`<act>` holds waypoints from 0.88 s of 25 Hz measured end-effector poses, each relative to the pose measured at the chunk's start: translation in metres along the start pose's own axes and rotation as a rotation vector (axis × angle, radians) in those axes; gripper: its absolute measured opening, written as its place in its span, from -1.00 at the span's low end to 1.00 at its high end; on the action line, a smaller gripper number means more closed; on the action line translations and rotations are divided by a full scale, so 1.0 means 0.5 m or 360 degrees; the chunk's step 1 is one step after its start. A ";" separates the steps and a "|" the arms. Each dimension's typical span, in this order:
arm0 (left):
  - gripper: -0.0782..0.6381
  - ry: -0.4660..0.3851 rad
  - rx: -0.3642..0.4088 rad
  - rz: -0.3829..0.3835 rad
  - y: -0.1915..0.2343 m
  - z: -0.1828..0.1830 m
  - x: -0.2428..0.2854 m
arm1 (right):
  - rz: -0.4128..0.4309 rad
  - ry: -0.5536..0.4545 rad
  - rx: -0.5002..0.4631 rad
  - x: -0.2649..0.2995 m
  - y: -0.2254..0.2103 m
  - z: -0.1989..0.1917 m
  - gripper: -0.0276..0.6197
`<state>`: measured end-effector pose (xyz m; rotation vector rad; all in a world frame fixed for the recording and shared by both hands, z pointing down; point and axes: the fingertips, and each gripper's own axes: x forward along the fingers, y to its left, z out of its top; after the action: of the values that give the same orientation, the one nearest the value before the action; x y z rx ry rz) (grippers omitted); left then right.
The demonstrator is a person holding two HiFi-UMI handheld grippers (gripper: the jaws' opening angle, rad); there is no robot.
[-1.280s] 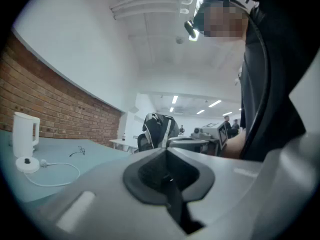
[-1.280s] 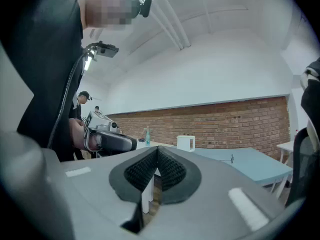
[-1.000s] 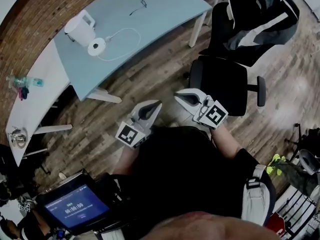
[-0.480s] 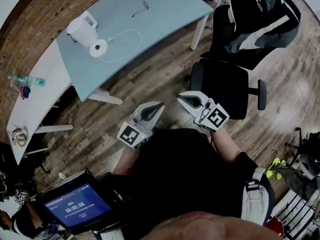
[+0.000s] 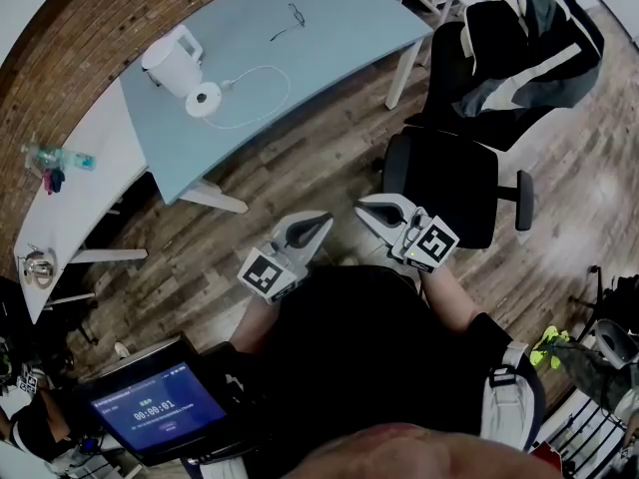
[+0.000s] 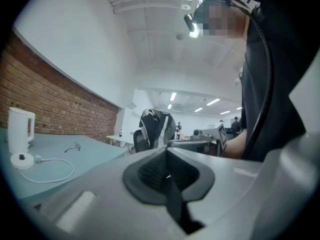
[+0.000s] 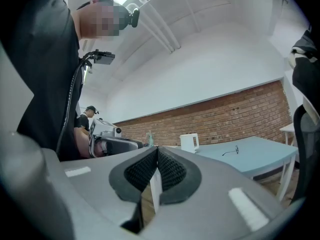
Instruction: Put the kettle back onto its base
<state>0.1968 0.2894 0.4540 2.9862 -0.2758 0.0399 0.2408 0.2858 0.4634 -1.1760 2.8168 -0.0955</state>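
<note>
At the far left, the tall white plastic kettle (image 5: 172, 60) stands upright on the curved pale-blue table (image 5: 329, 38), just beside its round white base (image 5: 203, 99) and not on it. So the task has not begun, as we read it. The base's thin white cord (image 5: 289, 80) lies in a loose loop across the tabletop. We judge it fixes where the base can sit, so the kettle must go to the base and not the reverse. A pair of dark-framed glasses (image 5: 290, 13) lies further along the table, well apart from both.

Nearer the middle, we hold the grey left gripper (image 5: 318, 223) close to the body and level, well apart from the table. Its dark ribbed pads (image 6: 150, 171) are pressed together with nothing between them. The grey right gripper (image 5: 367, 208) sits just beside it in the same pose, its pads likewise closed on nothing. We take this for a resting stance before any reach.

To the right, a black office chair (image 5: 444, 173) stands on the wooden floor (image 5: 319, 158), beside the path to the table.
</note>
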 end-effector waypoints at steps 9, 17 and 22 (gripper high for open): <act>-0.78 -0.0010 -0.0006 0.0003 -0.002 0.000 -0.004 | 0.0017 0.0015 -0.0005 0.010 0.009 0.002 -0.91; -0.78 -0.0009 -0.0016 0.0055 0.005 0.000 -0.014 | 0.0057 0.0031 0.0015 0.020 0.015 -0.009 -0.91; -0.78 -0.0013 0.0002 0.0058 0.000 -0.008 -0.015 | 0.0075 0.0012 -0.0003 0.018 0.011 -0.016 -0.91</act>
<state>0.1895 0.2912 0.4579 2.9832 -0.3311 0.0322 0.2298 0.2832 0.4701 -1.1112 2.8498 -0.0941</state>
